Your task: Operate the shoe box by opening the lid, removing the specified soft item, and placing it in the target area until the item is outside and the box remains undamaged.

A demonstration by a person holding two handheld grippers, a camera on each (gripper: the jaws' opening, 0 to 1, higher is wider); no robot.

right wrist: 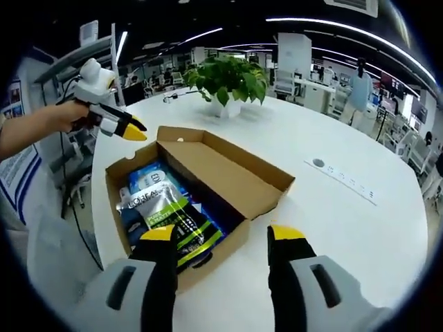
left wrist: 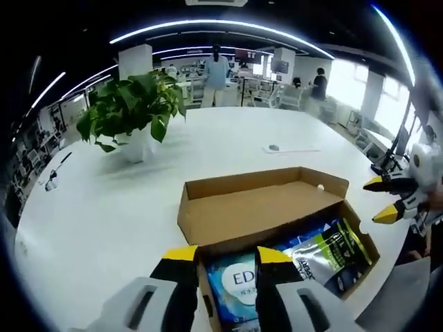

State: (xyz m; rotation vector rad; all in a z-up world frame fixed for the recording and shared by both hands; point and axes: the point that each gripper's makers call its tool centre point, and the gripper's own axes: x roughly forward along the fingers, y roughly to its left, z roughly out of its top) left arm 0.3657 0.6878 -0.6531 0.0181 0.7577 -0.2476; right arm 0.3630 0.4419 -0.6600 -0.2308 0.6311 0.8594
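Counts: 1 shoe box (right wrist: pixel 208 181), lid open. 2 soft packs inside: 1 blue-white pack (left wrist: pixel 239 287), 1 dark pack with green stripes (right wrist: pixel 173 218). 1 potted plant (left wrist: pixel 135 111) on the surface (right wrist: pixel 332 228). 2 grippers: left gripper (left wrist: pixel 225 259), right gripper (right wrist: pixel 221 238).

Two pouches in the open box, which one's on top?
The silver-and-green pouch, marked L'OREAL; it overlaps the pale blue pouch, lying partly across it inside the shoe box.
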